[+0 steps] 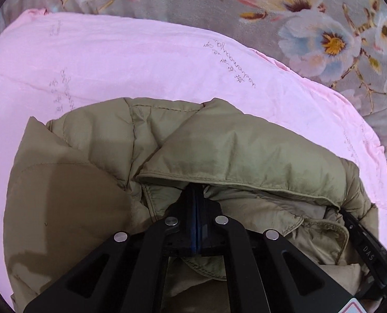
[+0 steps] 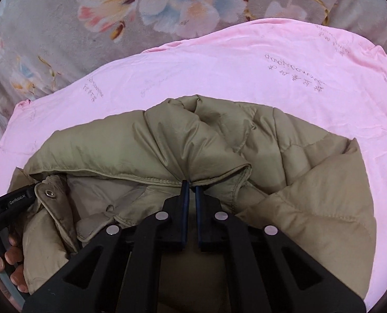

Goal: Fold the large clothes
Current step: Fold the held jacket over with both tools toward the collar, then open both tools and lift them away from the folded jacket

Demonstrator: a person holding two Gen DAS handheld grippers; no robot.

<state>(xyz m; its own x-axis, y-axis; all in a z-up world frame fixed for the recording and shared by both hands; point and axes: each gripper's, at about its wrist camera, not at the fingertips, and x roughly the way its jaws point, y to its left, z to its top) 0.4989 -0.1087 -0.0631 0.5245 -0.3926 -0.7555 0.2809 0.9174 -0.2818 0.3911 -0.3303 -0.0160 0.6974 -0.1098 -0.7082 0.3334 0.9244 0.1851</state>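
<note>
Pink sheet (image 1: pixel 141 60), olive jacket (image 1: pixel 245 151), "DAS", "GenRobot.AI"

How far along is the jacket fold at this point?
Done: the jacket lies bunched on the pink sheet, one edge doubled over. In hand: the left gripper and right gripper are each shut on that folded edge. Left: the rest is rumpled, snaps open, with no neat fold yet.

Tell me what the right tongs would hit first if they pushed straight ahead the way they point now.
The khaki puffer jacket. The right tongs are already shut on its hemmed edge, so going on would press into the padded fold right beyond; the pink sheet lies farther on, probably underneath.
</note>
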